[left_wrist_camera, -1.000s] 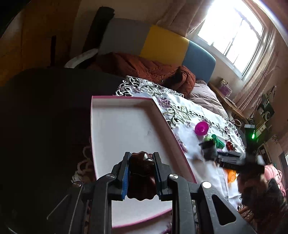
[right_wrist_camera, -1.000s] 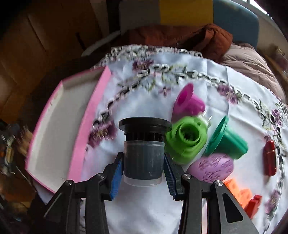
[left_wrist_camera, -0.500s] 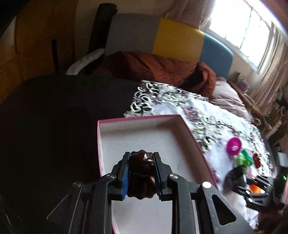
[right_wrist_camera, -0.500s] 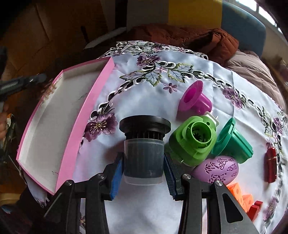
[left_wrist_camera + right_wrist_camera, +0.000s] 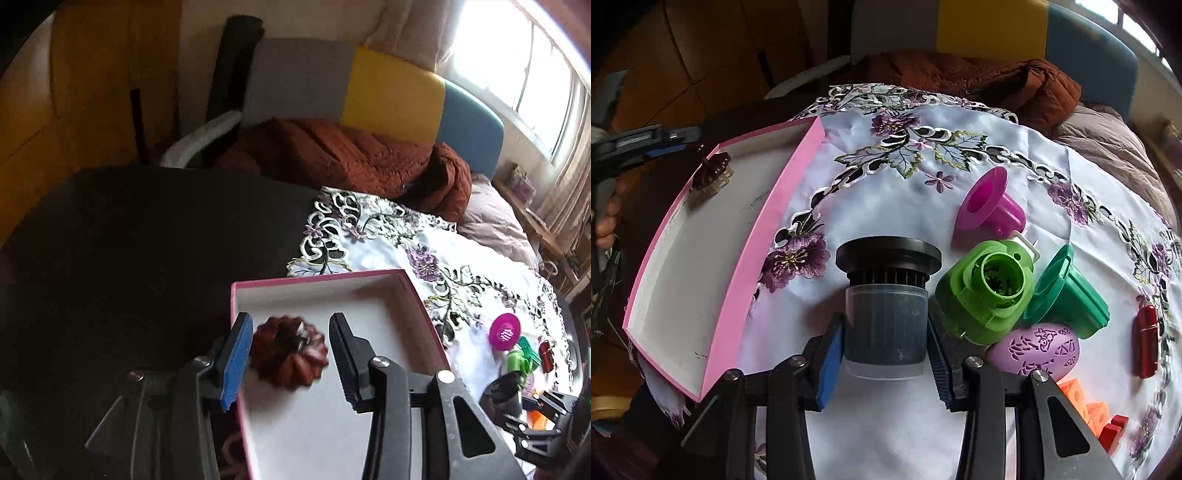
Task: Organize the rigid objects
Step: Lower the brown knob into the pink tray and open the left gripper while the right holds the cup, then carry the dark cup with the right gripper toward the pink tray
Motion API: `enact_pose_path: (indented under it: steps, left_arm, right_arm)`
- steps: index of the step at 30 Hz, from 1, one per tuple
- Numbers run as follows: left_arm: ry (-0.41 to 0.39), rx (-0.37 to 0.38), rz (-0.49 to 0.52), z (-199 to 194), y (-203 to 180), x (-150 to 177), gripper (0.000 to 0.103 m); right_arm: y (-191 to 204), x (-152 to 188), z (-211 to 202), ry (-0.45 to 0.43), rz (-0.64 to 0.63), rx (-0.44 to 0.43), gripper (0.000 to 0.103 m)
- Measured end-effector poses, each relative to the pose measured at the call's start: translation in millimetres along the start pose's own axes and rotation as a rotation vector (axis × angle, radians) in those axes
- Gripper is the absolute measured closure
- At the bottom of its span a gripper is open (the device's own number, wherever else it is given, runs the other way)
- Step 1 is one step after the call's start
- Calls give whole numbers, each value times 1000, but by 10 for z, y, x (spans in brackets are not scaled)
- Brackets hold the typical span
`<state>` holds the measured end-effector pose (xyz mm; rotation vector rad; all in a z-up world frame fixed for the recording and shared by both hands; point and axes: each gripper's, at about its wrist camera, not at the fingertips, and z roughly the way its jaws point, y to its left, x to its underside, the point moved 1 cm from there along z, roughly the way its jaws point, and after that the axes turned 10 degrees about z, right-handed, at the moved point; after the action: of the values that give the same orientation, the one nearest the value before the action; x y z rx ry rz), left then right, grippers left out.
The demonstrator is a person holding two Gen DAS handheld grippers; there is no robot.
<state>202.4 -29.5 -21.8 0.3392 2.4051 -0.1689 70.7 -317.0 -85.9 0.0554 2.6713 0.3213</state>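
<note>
Your left gripper (image 5: 291,354) is opening its jaws around the dark-red fluted mould (image 5: 290,356) (blurred, pads clear of it) in the pink tray (image 5: 421,310), lower centre. Your right gripper (image 5: 884,358) clamps the black-capped jar (image 5: 886,295) at lower centre.

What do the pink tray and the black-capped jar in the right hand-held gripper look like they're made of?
Pink tray: likely cardboard with a matte paper finish, judging by its thin, sharply folded walls and scuffed white inside. Black-capped jar: probably plastic, with a frosted see-through body over dark contents and a matte black ribbed cap; glass can't be ruled out.
</note>
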Motion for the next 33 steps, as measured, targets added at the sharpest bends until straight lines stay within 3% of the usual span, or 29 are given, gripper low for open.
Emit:
enact_pose_path:
  steps: [10, 13, 23, 33]
  left_arm:
    - [13, 9, 21, -701, -177, 844, 60]
    - [9, -20, 30, -816, -274, 985, 60]
    - [15, -22, 52, -913, -476, 1137, 60]
    - [-6, -17, 36, -988, -396, 1174, 60]
  right_arm:
    - [52, 8, 10, -10, -19, 21, 60]
    - [59, 14, 12, -14, -20, 25, 60]
    - [57, 41, 29, -22, -20, 38, 60]
    - [78, 100, 58, -8, 4, 69, 61]
